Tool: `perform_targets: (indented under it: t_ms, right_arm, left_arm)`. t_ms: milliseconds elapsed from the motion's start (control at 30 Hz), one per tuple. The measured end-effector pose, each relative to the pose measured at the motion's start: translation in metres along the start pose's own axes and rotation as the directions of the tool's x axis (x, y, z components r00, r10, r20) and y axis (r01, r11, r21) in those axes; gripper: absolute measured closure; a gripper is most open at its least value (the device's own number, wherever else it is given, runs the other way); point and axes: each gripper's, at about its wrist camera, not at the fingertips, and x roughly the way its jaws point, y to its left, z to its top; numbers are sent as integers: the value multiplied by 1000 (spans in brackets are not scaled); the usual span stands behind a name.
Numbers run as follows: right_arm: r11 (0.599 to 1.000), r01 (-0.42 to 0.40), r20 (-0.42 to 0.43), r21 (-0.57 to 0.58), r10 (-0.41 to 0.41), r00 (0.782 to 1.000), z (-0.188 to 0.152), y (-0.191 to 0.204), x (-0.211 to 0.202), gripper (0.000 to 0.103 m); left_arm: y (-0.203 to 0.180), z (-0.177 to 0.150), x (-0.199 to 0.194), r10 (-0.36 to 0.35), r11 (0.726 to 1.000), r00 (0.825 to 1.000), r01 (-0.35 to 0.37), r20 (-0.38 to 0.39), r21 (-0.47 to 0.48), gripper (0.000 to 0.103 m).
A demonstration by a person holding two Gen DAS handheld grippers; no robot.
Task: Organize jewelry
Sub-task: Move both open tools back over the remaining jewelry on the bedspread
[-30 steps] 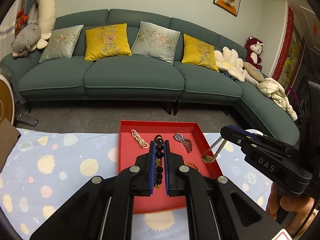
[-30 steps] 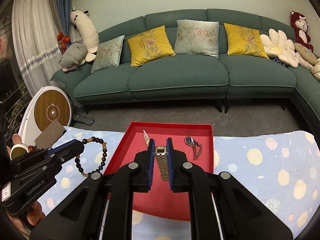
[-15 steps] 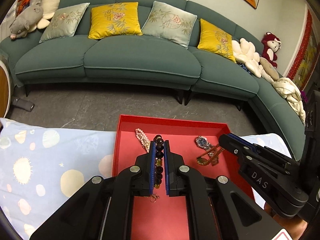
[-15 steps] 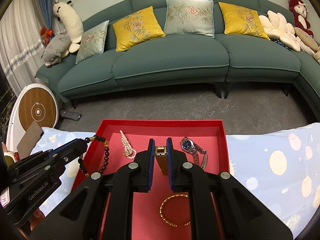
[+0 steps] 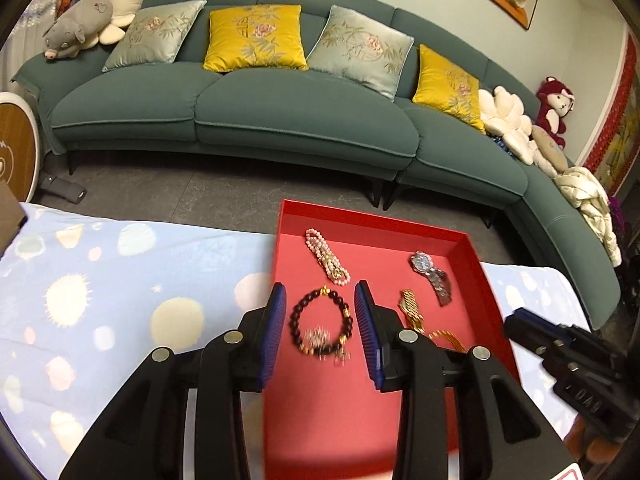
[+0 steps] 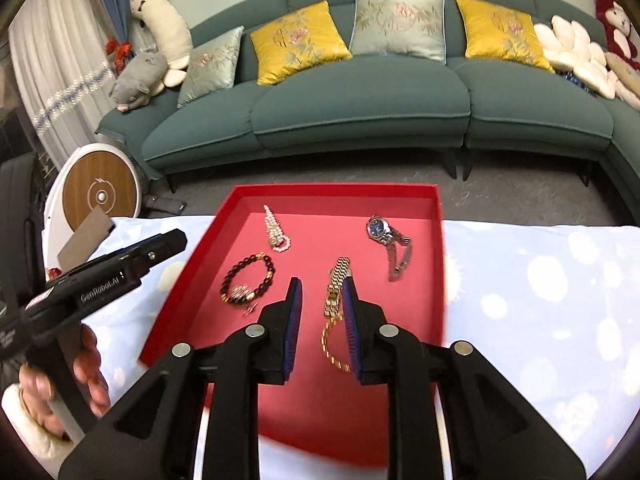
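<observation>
A red tray sits on a pale blue spotted cloth. In it lie a dark bead bracelet, a pink pearl bracelet, a silver watch and a gold chain bracelet. My left gripper is open above the bead bracelet, which lies between its fingers. My right gripper is open, with the gold chain lying between its fingers.
A teal sofa with yellow and grey cushions stands beyond the table across a grey floor. A round wood-faced device stands at the left. The cloth spreads to both sides of the tray.
Both grippers opened. The bead bracelet dropped from the left gripper and the gold chain from the right; both now lie in the tray.
</observation>
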Motion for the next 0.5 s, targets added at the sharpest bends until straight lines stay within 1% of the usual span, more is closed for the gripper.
perform_targets:
  t_ms: [67, 100, 133, 167, 200, 267, 367, 433, 500]
  right_arm:
    - [1000, -6, 28, -20, 7, 1000, -6, 4, -40, 82]
    - [1000, -1, 47, -28, 3, 999, -9, 7, -61, 80]
    - [999, 4, 67, -32, -2, 998, -14, 10, -80, 76]
    - [1000, 7, 91, -30, -4, 996, -21, 12, -101, 67]
    - [1000, 6, 115, -25, -3, 993, -29, 15, -119, 62]
    - [1000, -3, 135, -17, 6, 991, -48, 21, -145, 62]
    - [1000, 3, 158, -4, -2, 987, -84, 33, -170, 62]
    - [1000, 16, 145, -9, -15, 989, -109, 40, -174, 62]
    - [1000, 20, 120, -12, -19, 993, -126, 44, -172, 62]
  left_arm:
    - [1, -8, -33, 1, 1000, 1000, -1, 22, 7, 69]
    - [2, -14, -50, 10, 1000, 1000, -10, 29, 8, 68]
    - [0, -19, -63, 21, 1000, 999, -21, 35, 16, 68]
    - [-1, -27, -78, 34, 999, 999, -35, 36, 30, 68]
    - [-3, -33, -90, 44, 998, 999, -45, 32, 42, 68]
    - [-7, -46, -114, 45, 997, 999, -46, 30, 58, 68]
    - [-9, -74, -144, 38, 998, 999, -40, 39, 51, 68]
    - [-10, -94, -155, 48, 998, 998, -50, 42, 45, 66]
    - [-9, -115, -159, 49, 998, 998, -50, 25, 29, 66]
